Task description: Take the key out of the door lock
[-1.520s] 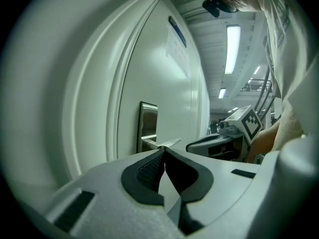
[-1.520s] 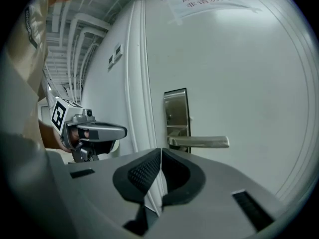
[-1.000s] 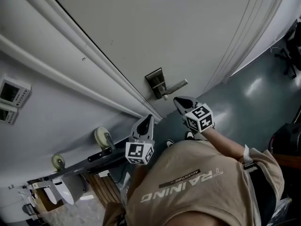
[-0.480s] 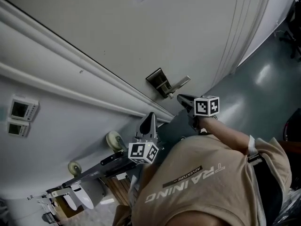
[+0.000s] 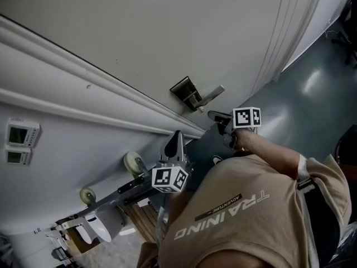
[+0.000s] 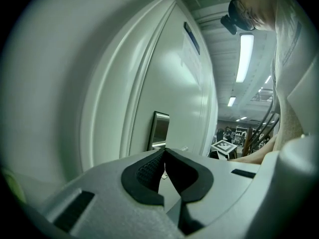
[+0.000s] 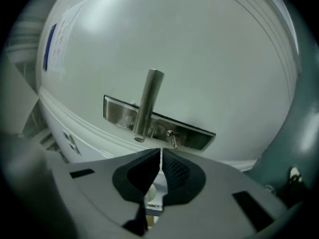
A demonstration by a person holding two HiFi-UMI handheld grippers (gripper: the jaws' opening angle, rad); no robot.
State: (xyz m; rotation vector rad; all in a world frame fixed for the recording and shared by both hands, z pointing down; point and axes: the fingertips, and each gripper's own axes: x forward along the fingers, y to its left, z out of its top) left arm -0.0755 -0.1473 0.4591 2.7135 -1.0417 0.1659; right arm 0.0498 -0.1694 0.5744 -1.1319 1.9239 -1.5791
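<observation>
The steel lock plate [image 7: 160,126] sits on the pale door [image 5: 212,32], with its lever handle [image 7: 147,103] sticking out toward me. A small key [image 7: 172,139] hangs out of the plate just right of the lever. My right gripper [image 7: 160,152] is shut with nothing between its jaws, its tips a short way below the key and not touching it. In the head view the right gripper [image 5: 214,115] points at the lock plate [image 5: 185,91] from the lower right. My left gripper [image 5: 177,136] is shut and empty, further left by the door frame.
The door frame's mouldings [image 5: 83,102] run along the left. A trolley with pale wheels [image 5: 134,162] stands by the wall below my left gripper. Two wall panels [image 5: 21,134] are mounted at far left. Grey-green floor [image 5: 312,88] lies to the right.
My right gripper has rolled about its own axis, so its marker cube shows another face, and it has sunk slightly. The left gripper has barely moved.
</observation>
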